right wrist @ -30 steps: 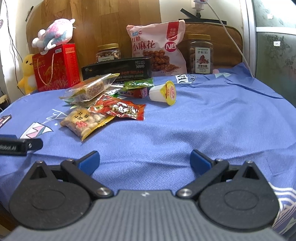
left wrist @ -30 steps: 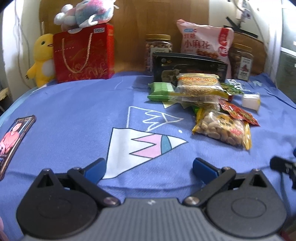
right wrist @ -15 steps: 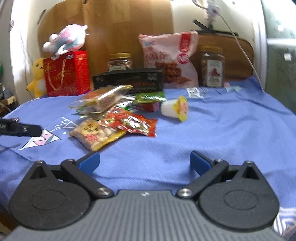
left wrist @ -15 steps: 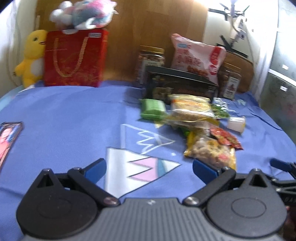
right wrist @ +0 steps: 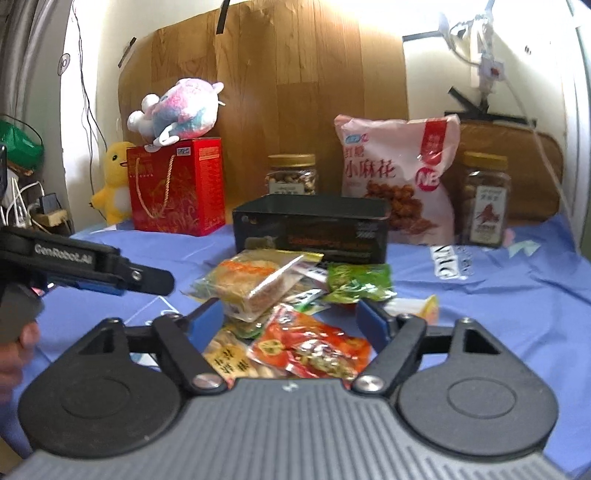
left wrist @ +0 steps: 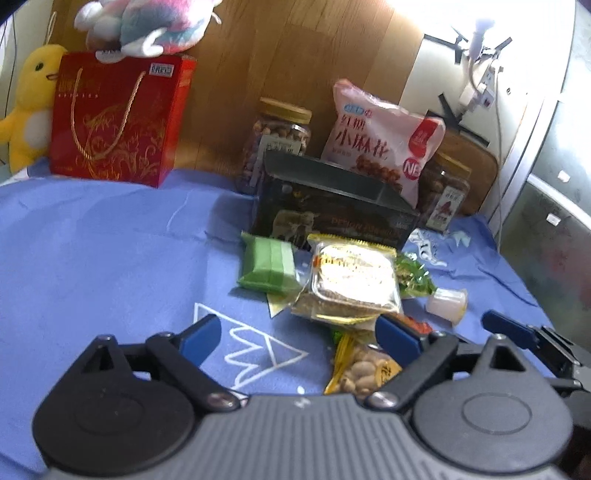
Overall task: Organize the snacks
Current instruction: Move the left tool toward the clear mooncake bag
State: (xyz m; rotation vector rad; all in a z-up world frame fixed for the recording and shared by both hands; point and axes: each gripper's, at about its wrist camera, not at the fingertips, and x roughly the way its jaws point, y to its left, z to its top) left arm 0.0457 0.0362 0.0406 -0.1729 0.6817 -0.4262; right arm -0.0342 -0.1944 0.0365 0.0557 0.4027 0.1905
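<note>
A pile of small snack packs lies on the blue cloth in front of an open black box (left wrist: 332, 210) (right wrist: 314, 229). On top is a clear pack of sesame bars (left wrist: 351, 277) (right wrist: 255, 280). Around it lie a green pack (left wrist: 269, 266), a peanut pack (left wrist: 362, 369), a red pack (right wrist: 310, 347), a green leafy pack (right wrist: 358, 280) and a jelly cup (left wrist: 447, 304). My left gripper (left wrist: 299, 336) is open, just short of the pile. My right gripper (right wrist: 291, 321) is open, low over the red pack.
Behind the box stand two nut jars (right wrist: 291, 173) (right wrist: 484, 199) and a big pink snack bag (right wrist: 399, 177). A red gift bag (left wrist: 118, 118) with a plush toy (left wrist: 147, 22) on it and a yellow duck (left wrist: 26, 99) stand at the back left.
Both grippers have moved forward toward the snack pile, which now looks larger and closer. Both stay open. The snacks have not moved.
</note>
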